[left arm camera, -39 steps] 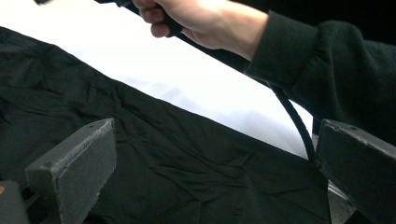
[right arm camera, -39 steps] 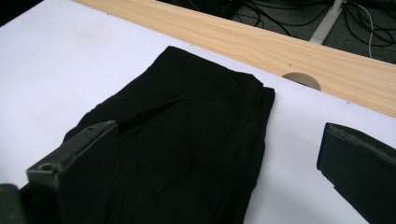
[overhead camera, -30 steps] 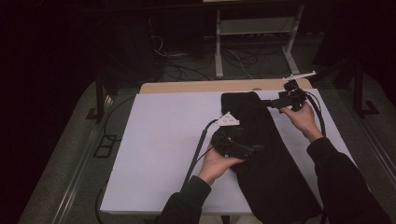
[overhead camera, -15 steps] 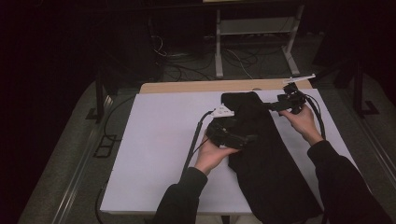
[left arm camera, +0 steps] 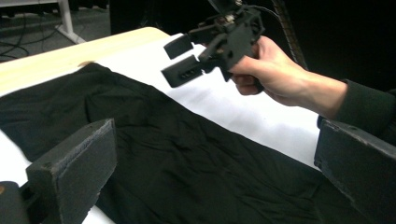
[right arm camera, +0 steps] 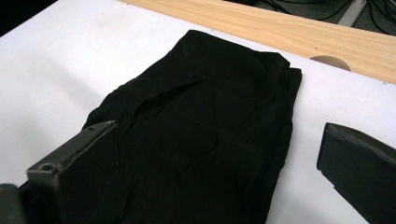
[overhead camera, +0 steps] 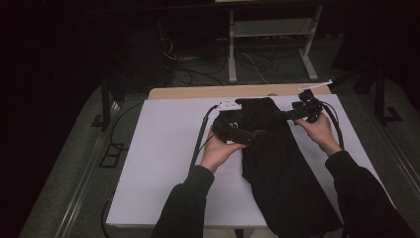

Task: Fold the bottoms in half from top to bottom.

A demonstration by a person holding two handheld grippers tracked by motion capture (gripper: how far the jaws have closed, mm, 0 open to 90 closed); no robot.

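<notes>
A black garment [overhead camera: 282,173] lies on the white table cover [overhead camera: 163,163], running from the far middle to the near right corner. My left gripper [overhead camera: 249,135] sits at the garment's left edge near its far end, jaws wide open over the cloth [left arm camera: 187,154]. My right gripper [overhead camera: 290,115] hovers at the garment's far right side, also open, and in the left gripper view it [left arm camera: 173,63] hangs above the cloth with nothing between its jaws. In the right gripper view the folded far end of the garment [right arm camera: 205,126] lies flat between its spread jaws.
A strip of bare wooden tabletop [overhead camera: 208,92] runs along the far edge, with a round hole [right arm camera: 330,61] in it. Cables [overhead camera: 200,136] trail from the grippers across the cover. White metal shelf legs [overhead camera: 232,54] and floor cables stand beyond the table.
My left gripper has slid away from me along the garment's left edge toward its far end. The right gripper has stayed near the far right corner.
</notes>
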